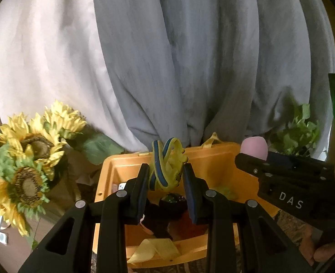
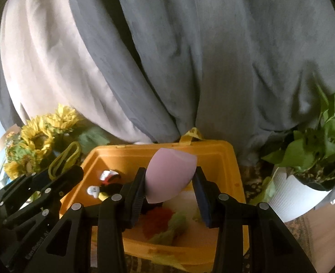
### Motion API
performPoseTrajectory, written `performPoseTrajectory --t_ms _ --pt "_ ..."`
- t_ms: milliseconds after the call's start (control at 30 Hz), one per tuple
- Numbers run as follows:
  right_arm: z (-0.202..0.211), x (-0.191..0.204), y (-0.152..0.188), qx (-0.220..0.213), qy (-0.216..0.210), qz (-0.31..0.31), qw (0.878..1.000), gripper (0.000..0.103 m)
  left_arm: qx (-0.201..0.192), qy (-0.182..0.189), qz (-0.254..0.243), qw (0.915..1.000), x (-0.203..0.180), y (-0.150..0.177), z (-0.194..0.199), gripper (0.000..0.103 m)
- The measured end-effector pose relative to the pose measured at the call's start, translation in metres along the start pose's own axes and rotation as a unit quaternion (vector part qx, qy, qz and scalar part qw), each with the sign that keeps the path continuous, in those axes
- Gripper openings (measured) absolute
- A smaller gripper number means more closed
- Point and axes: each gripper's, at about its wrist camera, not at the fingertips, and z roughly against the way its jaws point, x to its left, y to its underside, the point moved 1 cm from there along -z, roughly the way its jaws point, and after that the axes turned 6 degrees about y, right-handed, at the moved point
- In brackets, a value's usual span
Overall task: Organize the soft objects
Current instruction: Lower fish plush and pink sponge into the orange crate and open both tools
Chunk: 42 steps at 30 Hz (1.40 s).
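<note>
Both grippers held items above orange bin (image 2: 233, 159): left gripper (image 1: 166, 177) clamped on knotted yellow-blue band (image 1: 165, 168), right gripper (image 2: 171, 179) pinched pink sponge (image 2: 169, 175). Toys lay inside bin; sunflowers (image 1: 28, 145) left, potted plant (image 2: 313, 150) right.

1 bin (image 2: 226, 157), 1 sponge (image 2: 169, 177) (pink), 2 claws (image 1: 166, 170).

- Home, likely a living room.
- Long grey curtains (image 2: 213, 56) along the back.
- Artificial sunflowers (image 1: 28, 159), potted pothos plant (image 2: 315, 150), patterned rug (image 2: 304, 229).
</note>
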Motion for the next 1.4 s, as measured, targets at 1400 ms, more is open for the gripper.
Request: performPoseTrajectory --t_ms 1400 --pt "-0.006 0.000 -0.002 0.038 0.033 0.006 0.999 0.066 0.101 -0.015 0.017 0.9947 0.008 0.010 -0.028 0.060"
